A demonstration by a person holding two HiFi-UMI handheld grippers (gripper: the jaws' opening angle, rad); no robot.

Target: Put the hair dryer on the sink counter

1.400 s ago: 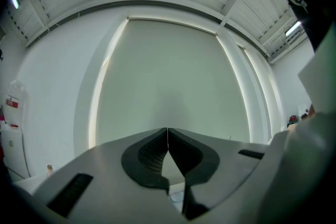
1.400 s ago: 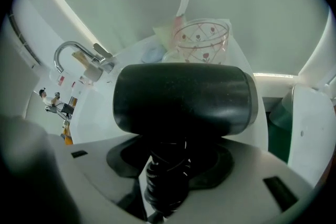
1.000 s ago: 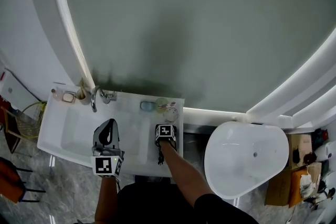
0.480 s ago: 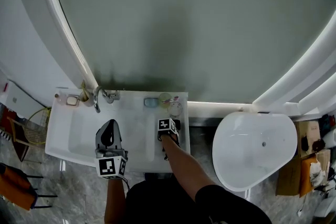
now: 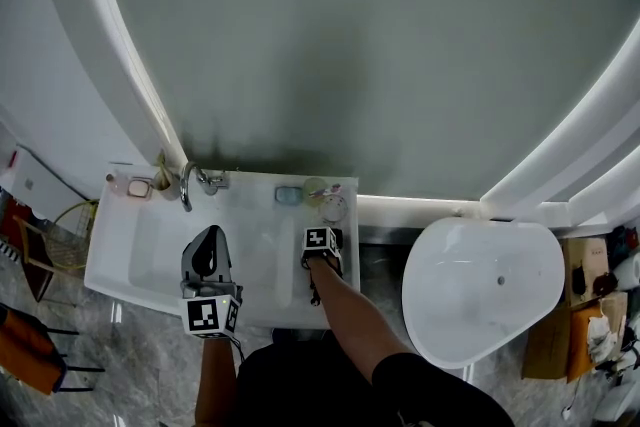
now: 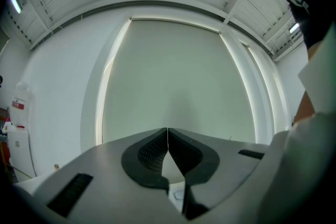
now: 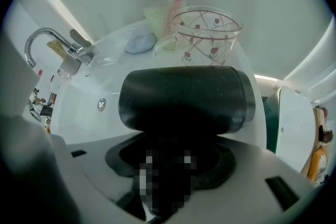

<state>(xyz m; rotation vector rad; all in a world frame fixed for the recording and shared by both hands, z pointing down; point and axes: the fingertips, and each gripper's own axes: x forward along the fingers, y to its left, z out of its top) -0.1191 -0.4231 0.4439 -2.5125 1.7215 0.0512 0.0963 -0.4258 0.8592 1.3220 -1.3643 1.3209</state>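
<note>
Over the basin [image 5: 150, 250], left of the bench [image 5: 280, 265] middle, the left hand-held gripper [image 5: 208, 237] is held level with its jaws closed together on nothing, seemingly parked out of the way. At the bench's right end the right hand-held gripper [image 7: 178, 136] is pointed steeply down. Its jaws have just been opening and stand wide about the handle of the hair dryer [image 7: 184, 97], whose black barrel appears laid on the bench before a patterned glass cup [image 7: 207, 34], so a release is judged under way. In the head view only the marker cube [image 5: 318, 238] is shown there, and the dryer is revealed by the right gripper view alone.
</note>
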